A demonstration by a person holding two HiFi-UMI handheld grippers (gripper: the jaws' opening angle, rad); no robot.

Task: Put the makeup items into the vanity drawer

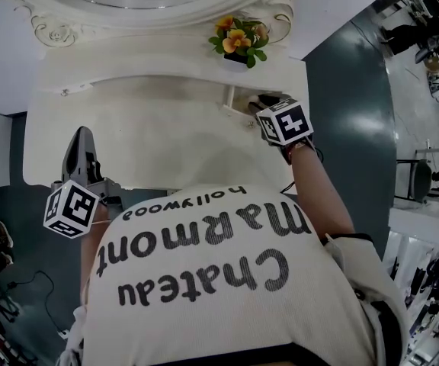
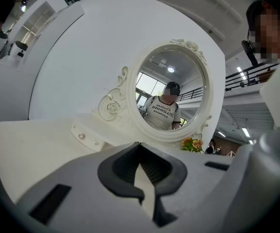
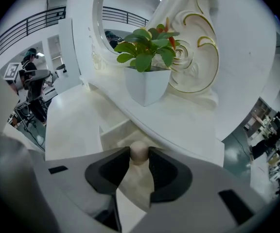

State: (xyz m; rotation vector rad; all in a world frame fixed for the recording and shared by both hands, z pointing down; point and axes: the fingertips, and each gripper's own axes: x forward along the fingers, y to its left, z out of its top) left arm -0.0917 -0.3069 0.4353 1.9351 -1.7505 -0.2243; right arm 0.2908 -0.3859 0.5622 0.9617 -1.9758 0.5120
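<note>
My right gripper (image 1: 266, 102) (image 3: 139, 154) reaches over the small open drawer (image 1: 238, 100) (image 3: 112, 131) under the vanity's right shelf. A round cream makeup sponge (image 3: 139, 151) sits between its fingertips, and both tips touch its sides. My left gripper (image 1: 81, 134) (image 2: 140, 145) hangs low at the left, off the vanity's front edge. Its jaws are shut with nothing in them, and it points toward the oval mirror (image 2: 171, 89).
The white vanity top (image 1: 151, 139) is bare in the middle. A white pot of orange flowers (image 1: 238, 43) (image 3: 147, 81) stands on the shelf just above the open drawer. A closed drawer with a crystal knob (image 2: 81, 136) is at the left. Dark floor surrounds the vanity.
</note>
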